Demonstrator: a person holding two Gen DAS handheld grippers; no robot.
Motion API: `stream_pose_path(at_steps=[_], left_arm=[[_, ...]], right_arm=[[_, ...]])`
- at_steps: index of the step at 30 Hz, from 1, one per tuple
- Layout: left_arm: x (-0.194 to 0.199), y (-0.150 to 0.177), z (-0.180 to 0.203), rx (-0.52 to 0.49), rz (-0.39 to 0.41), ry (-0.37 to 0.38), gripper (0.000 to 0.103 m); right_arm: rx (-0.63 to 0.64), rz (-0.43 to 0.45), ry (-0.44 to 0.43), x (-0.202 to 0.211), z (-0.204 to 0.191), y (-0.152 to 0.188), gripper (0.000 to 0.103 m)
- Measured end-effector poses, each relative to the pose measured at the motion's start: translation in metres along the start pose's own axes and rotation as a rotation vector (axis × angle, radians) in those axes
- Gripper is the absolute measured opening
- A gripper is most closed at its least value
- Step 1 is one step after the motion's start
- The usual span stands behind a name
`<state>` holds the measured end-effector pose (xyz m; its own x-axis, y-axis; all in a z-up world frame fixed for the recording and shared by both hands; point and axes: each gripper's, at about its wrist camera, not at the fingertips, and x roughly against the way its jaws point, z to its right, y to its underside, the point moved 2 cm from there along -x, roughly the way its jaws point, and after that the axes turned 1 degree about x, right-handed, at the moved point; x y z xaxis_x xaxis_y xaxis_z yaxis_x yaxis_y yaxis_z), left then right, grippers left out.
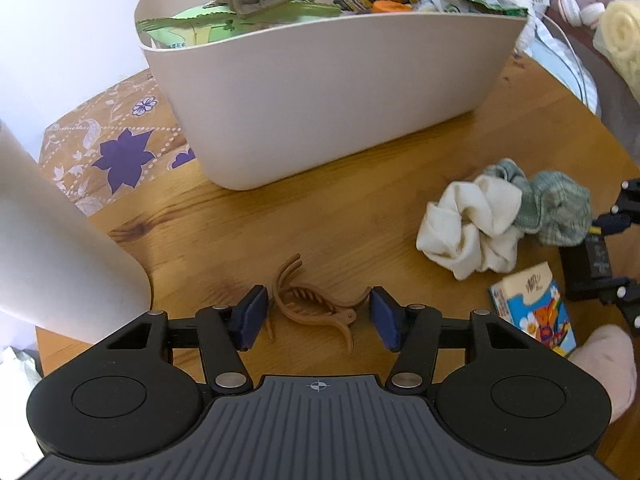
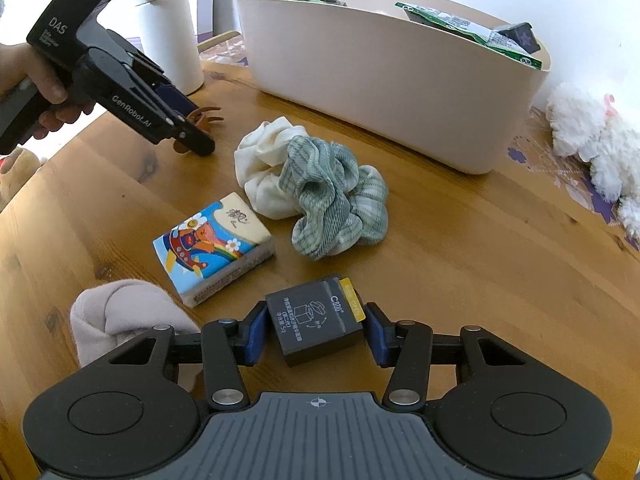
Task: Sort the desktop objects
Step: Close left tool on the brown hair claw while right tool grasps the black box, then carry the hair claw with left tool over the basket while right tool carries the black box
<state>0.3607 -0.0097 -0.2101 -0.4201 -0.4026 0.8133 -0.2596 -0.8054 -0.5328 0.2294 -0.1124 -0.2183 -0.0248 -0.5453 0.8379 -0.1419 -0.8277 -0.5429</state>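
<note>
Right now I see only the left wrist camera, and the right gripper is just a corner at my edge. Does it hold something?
Observer: Yes. The right gripper has both pads closed on a dark box with a yellow label.
Operator: And what stands at my far left? I see only a white wall of it.
Observer: A white flask with a push-button lid, upright, to the left of the bin.

Wooden table [image 2: 460, 280] bears bin [image 2: 400, 92], scrunchies [image 2: 316, 188], tissue pack [image 2: 212, 248]
</note>
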Motion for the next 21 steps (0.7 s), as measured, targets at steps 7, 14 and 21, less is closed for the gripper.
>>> stream_pose_path(at_steps=[7, 14, 21], left_arm=[[0.011, 0.008, 0.013, 0.002, 0.021, 0.027, 0.057], [0.036, -0.002, 0.023, -0.027, 0.072, 0.052, 0.057], [0.067, -0.025, 0.017, -0.036, 0.136, 0.022, 0.057]], right_arm=[[-0.050, 0.028, 0.003, 0.014, 0.008, 0.006, 0.047], [-0.050, 0.069, 0.019, 0.034, 0.024, -0.001, 0.047], [-0.036, 0.148, 0.063, 0.061, 0.051, -0.027, 0.047]])
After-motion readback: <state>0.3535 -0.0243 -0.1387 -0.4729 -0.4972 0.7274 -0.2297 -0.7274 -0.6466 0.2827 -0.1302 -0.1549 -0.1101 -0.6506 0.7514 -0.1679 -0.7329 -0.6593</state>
